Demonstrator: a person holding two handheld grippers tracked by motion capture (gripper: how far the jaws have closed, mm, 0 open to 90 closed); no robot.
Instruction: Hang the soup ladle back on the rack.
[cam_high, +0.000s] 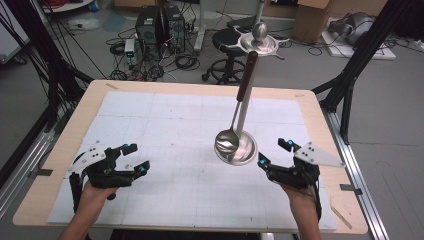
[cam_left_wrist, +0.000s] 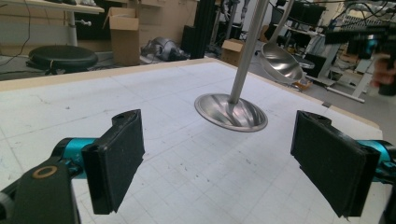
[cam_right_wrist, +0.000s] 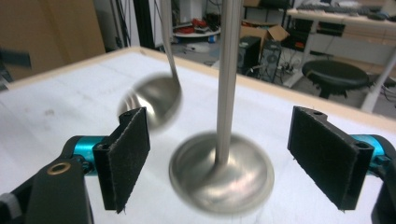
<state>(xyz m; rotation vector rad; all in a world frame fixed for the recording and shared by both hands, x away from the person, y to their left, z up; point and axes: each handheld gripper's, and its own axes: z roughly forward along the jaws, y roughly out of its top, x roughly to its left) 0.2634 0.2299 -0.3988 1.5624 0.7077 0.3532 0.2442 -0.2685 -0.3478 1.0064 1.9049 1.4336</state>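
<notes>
1. I hold two claws. My left claw (cam_high: 136, 159) sits near the front left of the white gridded mat (cam_high: 165, 125) on the light wooden table (cam_high: 60, 145), its two black padded jaws spread wide with only bare mat between them.
2. My right claw (cam_high: 274, 153) is near the front right of the mat, just beside the stand's base. Its jaws stand wide apart and hold nothing.
3. One shiny steel stand rises from a round dished base (cam_high: 243, 150) right of the mat's middle, toward the front edge. Its straight pole (cam_high: 244, 107) leans up toward the far edge, ending in a rack with a round knob (cam_high: 260, 31).
4. One steel ladle with a dark reddish-brown handle (cam_high: 246, 75) hangs along the pole. Its bowl (cam_high: 226, 141) hangs just above the base's left rim; I cannot tell whether it touches.
5. How the ladle is hooked at the top is hard to make out against the cluttered floor behind.
6. In my right claw's view the ladle bowl (cam_right_wrist: 152, 100) is blurred, sitting just behind my left-hand pad (cam_right_wrist: 126, 156), and the pole (cam_right_wrist: 229, 79) is cut off at the top edge. The base (cam_right_wrist: 222, 175) lies between my two pads, further off, with neither pad on it.
7. In my left claw's view the pole (cam_left_wrist: 247, 51) and ladle bowl (cam_left_wrist: 280, 63) are also cut off above, and the base (cam_left_wrist: 231, 112) lies well beyond my pads. My other hand and claw (cam_left_wrist: 369, 39) show blurred at the upper right.
</notes>
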